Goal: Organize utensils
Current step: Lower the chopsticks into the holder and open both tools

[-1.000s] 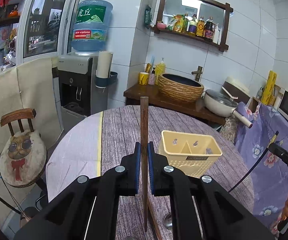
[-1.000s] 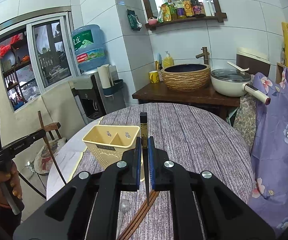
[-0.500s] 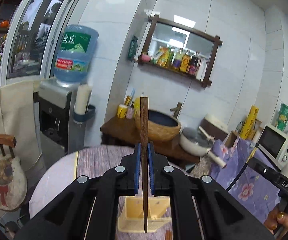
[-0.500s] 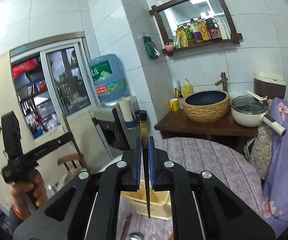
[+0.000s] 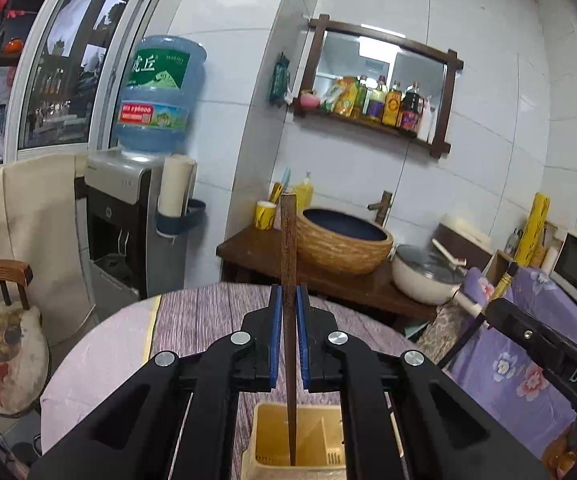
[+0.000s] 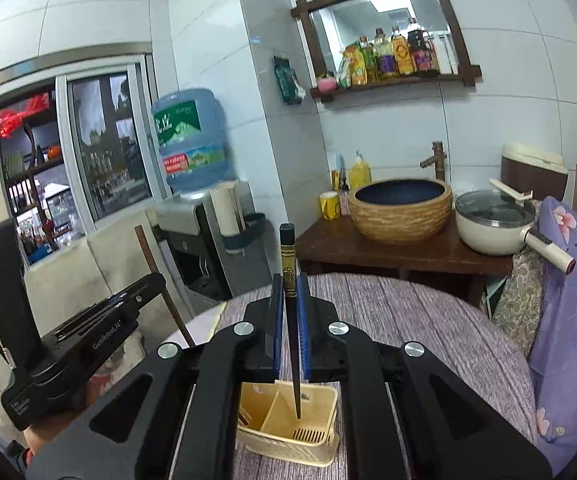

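My left gripper (image 5: 288,300) is shut on a brown wooden chopstick (image 5: 289,248), held upright with its lower tip inside the yellow divided utensil holder (image 5: 272,440). My right gripper (image 6: 289,292) is shut on a black chopstick with gold bands (image 6: 288,256), also upright, its tip over the right compartment of the holder (image 6: 316,412). The holder stands on the round table with a purple striped cloth (image 6: 408,320). The left gripper body (image 6: 68,344) with its brown chopstick (image 6: 156,272) shows at the left of the right wrist view.
Behind the table stand a wooden counter (image 5: 256,246) with a woven basin (image 5: 344,240) and a white pot (image 5: 424,280), a water dispenser (image 5: 128,216) and a small chair (image 5: 4,320). A floral purple cloth (image 6: 568,320) hangs at the right.
Both grippers have risen and tilted up, then come over the yellow holder. Both chopstick tips now point down into it; the loose utensils on the table have dropped out of view.
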`<state>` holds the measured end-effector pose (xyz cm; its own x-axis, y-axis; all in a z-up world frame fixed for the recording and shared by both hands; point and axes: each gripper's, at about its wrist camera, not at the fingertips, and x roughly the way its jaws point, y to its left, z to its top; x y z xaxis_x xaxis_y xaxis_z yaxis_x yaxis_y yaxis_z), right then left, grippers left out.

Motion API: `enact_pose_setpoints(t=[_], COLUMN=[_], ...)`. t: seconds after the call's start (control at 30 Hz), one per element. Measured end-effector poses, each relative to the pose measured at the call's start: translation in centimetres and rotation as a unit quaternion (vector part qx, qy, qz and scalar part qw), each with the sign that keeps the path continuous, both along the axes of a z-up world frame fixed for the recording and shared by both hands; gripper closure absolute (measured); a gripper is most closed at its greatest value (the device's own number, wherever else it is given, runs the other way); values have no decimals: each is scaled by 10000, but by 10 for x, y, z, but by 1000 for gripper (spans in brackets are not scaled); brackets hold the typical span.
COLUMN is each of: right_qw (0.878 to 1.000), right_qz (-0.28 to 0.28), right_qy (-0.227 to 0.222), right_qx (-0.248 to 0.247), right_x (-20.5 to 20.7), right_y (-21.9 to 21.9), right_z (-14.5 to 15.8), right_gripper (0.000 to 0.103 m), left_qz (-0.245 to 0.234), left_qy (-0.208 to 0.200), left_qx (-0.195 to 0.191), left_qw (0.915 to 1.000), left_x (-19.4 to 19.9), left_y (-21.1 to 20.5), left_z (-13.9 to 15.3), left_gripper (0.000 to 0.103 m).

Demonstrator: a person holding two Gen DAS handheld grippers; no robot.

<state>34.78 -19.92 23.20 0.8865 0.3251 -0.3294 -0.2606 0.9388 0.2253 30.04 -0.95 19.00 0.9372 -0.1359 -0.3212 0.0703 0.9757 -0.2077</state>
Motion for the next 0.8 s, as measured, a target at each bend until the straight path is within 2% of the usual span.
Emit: enact_pose_setpoints(t=[0.3, 0.57, 0.7, 0.73, 0.8], right_qw=[9993, 9986, 9986, 9988, 9991], right_qz=[64, 30, 15, 31, 28], right_qy=[381, 534, 523, 493, 427], right_qx=[-6, -25, 45, 57, 2], right_x=[7, 12, 13, 11, 7], right_y=[5, 5, 2, 1, 0], right_z=[-50, -66, -71, -71, -70], right_gripper=[95, 95, 95, 95, 91], left_qz=[-82, -128, -196, -227, -241], left_qy=[478, 797, 726, 705, 639], left_qx=[120, 83, 76, 84, 71], left_qw=[9988, 9967, 9971, 9972, 9976], left_x=[6, 12, 6, 3, -2], left_y=[-2, 0, 1, 1, 2], left_z=[-42, -64, -63, -62, -60], left_gripper=[95, 95, 94, 91, 69])
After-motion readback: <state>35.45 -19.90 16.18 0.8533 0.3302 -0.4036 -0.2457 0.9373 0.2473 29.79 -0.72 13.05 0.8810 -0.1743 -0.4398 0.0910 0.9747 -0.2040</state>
